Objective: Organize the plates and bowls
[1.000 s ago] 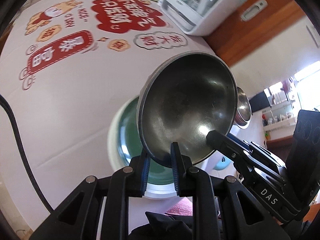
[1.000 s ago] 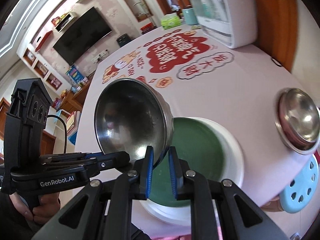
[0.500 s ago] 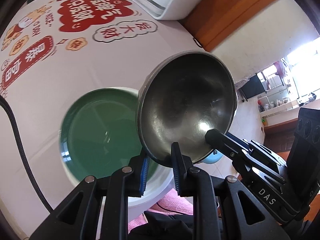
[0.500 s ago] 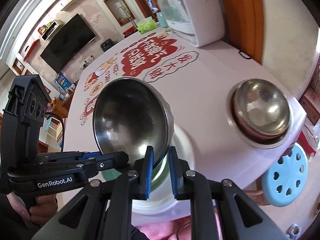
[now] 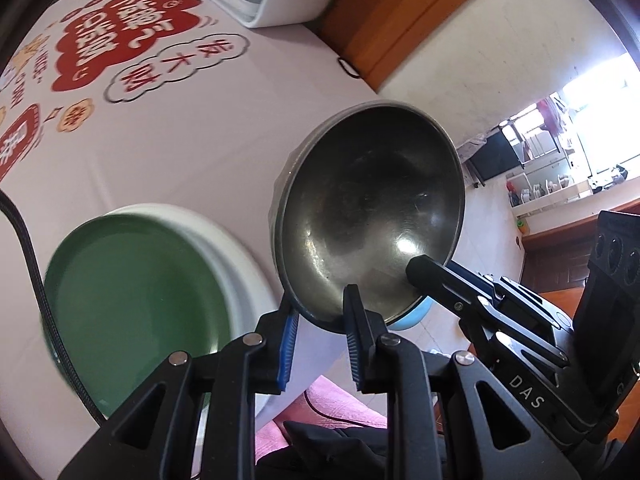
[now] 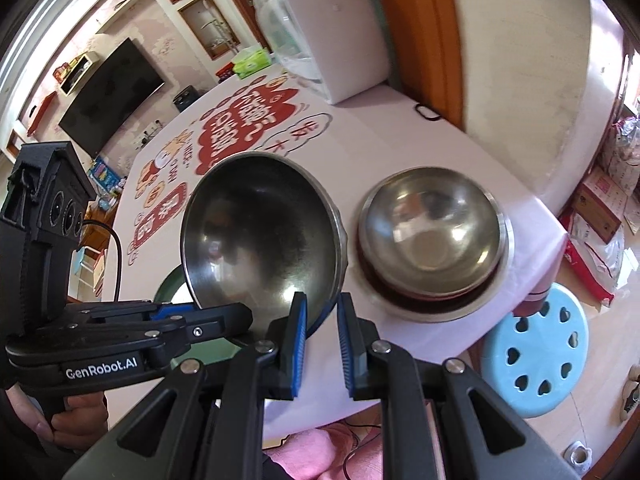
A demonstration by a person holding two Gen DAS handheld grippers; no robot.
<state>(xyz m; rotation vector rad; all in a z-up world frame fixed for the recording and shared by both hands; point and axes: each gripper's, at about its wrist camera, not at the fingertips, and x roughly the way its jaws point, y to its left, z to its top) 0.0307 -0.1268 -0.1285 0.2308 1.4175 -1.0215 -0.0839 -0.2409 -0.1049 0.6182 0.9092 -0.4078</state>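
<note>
A steel bowl [image 5: 372,208] hangs tilted above the table's near edge, gripped at its rim from two sides. My left gripper [image 5: 320,312] is shut on the bowl's lower rim, one finger inside and one outside. My right gripper [image 6: 322,308] is shut on the same bowl [image 6: 260,232], and its fingertips [image 5: 418,270] show at the rim's right side. A green plate [image 5: 132,300] rests on a white plate [image 5: 240,256] at the lower left. Stacked steel bowls [image 6: 432,232] sit to the right of the held bowl, near the table corner.
A white appliance [image 6: 332,40] stands at the back of the printed tablecloth [image 5: 180,140]. A light blue stool [image 6: 540,360] is on the floor past the table corner. A black cable [image 5: 24,240] runs down the left side. A hand [image 6: 60,420] holds the left gripper's handle.
Both grippers have carried the steel bowl rightwards across the table, off the green plate and up beside the stacked steel bowls. Both grips stay the same.
</note>
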